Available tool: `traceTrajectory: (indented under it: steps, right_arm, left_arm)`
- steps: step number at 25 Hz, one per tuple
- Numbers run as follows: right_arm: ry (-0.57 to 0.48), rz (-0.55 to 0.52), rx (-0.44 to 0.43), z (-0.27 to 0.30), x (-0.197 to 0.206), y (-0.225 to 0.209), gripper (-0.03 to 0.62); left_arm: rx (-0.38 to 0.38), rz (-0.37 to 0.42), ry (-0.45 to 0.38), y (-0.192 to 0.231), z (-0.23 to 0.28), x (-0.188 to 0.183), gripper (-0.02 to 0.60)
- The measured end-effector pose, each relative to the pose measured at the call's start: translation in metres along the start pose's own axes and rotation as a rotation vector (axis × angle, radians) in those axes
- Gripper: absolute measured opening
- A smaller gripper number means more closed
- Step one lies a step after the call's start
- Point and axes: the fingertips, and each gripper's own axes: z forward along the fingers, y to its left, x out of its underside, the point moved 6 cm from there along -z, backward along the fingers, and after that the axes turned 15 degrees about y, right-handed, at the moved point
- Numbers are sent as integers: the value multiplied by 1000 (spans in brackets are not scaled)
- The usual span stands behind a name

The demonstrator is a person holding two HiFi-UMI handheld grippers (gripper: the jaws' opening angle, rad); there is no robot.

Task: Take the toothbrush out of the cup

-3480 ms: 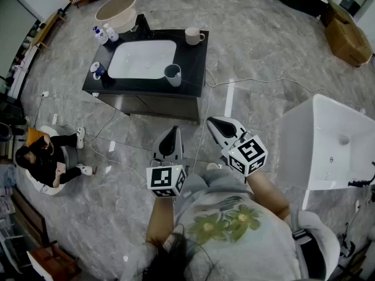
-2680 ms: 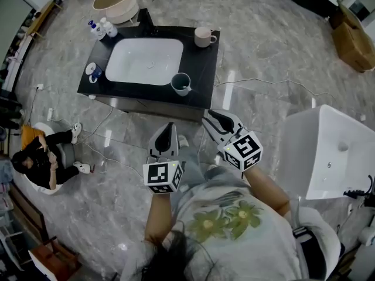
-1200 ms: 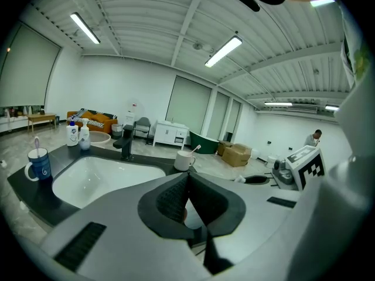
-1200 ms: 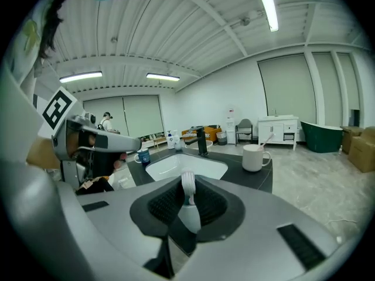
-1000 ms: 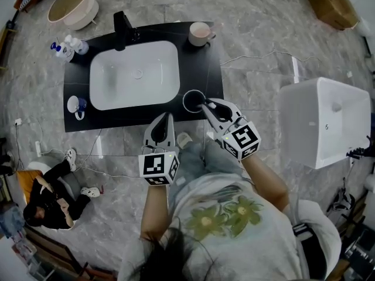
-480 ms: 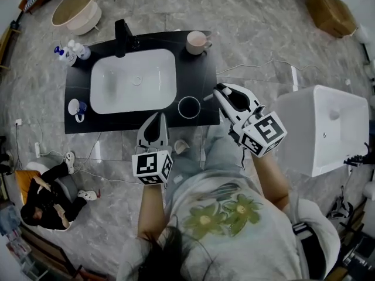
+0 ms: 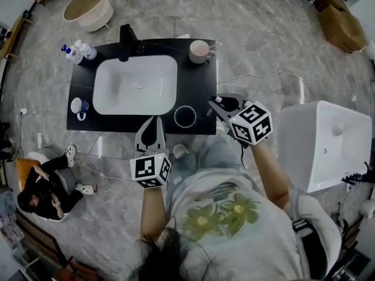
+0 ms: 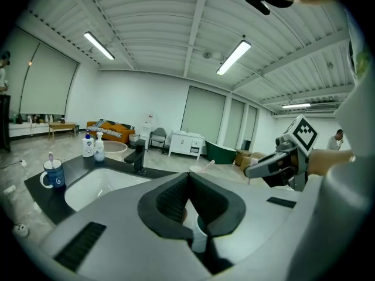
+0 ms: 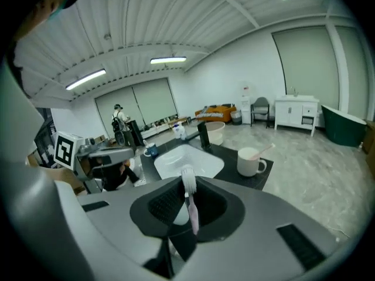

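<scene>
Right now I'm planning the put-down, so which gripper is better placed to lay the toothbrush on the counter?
Right. The right gripper is shut on the toothbrush, at the counter's edge beside the dark cup; the left gripper holds nothing.

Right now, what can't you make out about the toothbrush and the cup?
- toothbrush: lower handle hidden behind the right gripper in its own view; too small to pick out in head view.
- cup: inside too dark and small in head view to tell what's left.
</scene>
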Motion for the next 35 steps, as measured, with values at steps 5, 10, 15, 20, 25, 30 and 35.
traceTrajectory:
  steps: [5, 10, 15, 20, 25, 30, 35]
  right_arm:
    - [182, 43, -63, 43, 20, -21, 69]
    - [310, 85, -132, 83, 30, -39, 69]
    - [348, 118, -172, 114, 26, -52, 69]
    - [315, 158, -202, 150, 22, -62, 69]
    - [315, 197, -193, 193, 20, -75, 69]
    - [340, 185, -222, 227, 23, -83, 69]
    - [348, 169, -223, 246, 27, -87, 69]
  left_arm:
    - [-36, -37, 10, 4, 9, 1, 18]
    - [-71, -80, 30, 9, 21, 6, 18]
    - [-105, -86, 52, 10, 35, 9, 18]
    - [-139, -119, 65, 19, 45, 13, 18]
    - [-164, -157, 103, 29, 57, 23, 18]
    - [-180, -183, 117, 39, 69, 25, 18]
    - [-187, -204, 132, 49, 76, 31, 18]
